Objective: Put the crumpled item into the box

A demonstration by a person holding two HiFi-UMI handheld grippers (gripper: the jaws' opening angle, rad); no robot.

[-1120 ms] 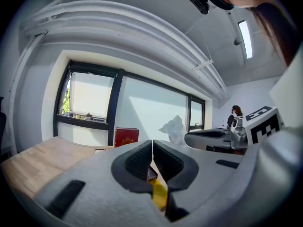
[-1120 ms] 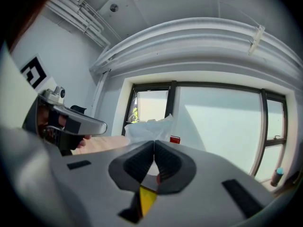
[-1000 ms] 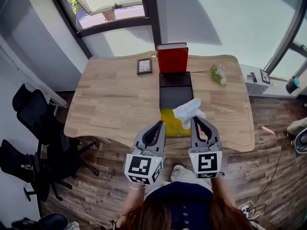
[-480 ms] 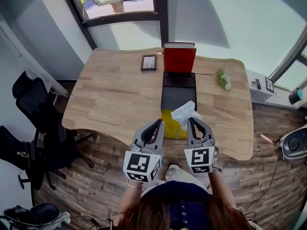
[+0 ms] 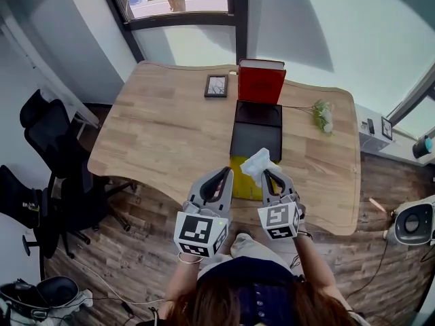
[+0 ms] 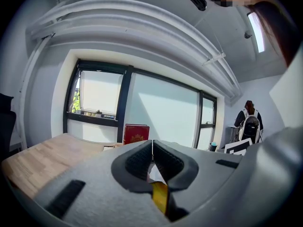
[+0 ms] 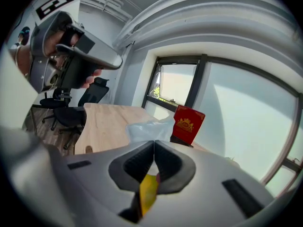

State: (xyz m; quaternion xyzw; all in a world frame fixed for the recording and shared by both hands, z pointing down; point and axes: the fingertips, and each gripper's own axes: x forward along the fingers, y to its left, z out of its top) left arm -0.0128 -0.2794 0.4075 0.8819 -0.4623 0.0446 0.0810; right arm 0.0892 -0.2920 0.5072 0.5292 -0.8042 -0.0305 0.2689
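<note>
A crumpled white item [image 5: 257,161] sticks up from the tips of my right gripper [image 5: 266,174], which is shut on it above the table's near edge. In the right gripper view the crumpled item [image 7: 147,129] shows just past the closed jaws [image 7: 154,144]. The box [image 5: 256,139] lies open in front, black inside, with a yellow near end [image 5: 243,182] and a red lid [image 5: 259,81] standing upright at its far end. My left gripper [image 5: 223,174] is shut and empty beside the box's yellow end; its jaws [image 6: 152,144] meet with nothing between them.
A small picture frame [image 5: 216,85] lies left of the red lid, and a sprig of white flowers [image 5: 323,116] lies right of the box. Black office chairs [image 5: 47,175] stand left of the wooden table [image 5: 156,134]. A round white device [image 5: 414,223] sits on the floor at right.
My right gripper has carried the crumpled item a little left and nearer, over the box's yellow end. The left gripper has stayed put and shut.
</note>
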